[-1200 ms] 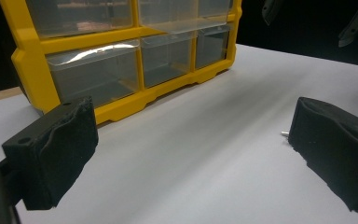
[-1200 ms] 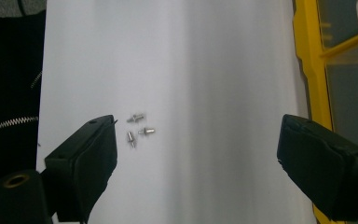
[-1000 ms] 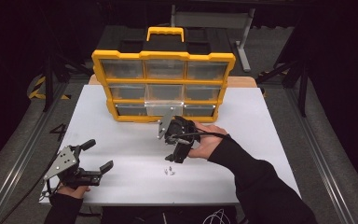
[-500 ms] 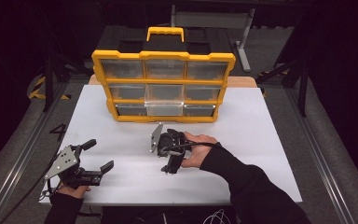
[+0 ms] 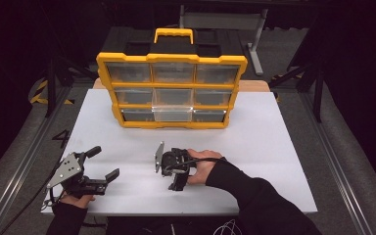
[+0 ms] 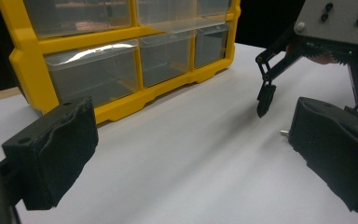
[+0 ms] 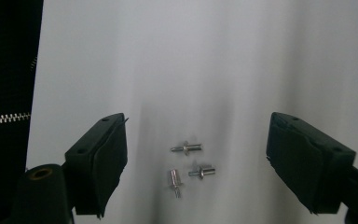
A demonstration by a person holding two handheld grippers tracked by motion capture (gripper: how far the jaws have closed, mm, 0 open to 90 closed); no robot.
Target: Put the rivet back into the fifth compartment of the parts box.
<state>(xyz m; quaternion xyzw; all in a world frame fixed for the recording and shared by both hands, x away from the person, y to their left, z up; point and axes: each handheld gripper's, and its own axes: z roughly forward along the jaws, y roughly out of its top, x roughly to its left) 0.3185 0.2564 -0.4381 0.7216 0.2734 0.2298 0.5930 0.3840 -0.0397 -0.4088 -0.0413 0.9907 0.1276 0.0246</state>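
Observation:
Three small metal pins lie close together on the white table. My right gripper points down at them, open. Its jaws have just been closing, with the pins between the pads and untouched. From above, the right gripper is at the table's front middle, with a hand behind it. My left gripper rests open near the front left corner, nothing between its pads. In the left gripper view, one pin shows below a finger of the right gripper.
A yellow organiser with clear drawers stands at the back of the table. Its bottom middle drawer is pulled out a little. Bare white tabletop lies between the organiser and both grippers, and to the right.
My right gripper has come down and toward the front left, now covering the pins in the high view. The left gripper has not moved.

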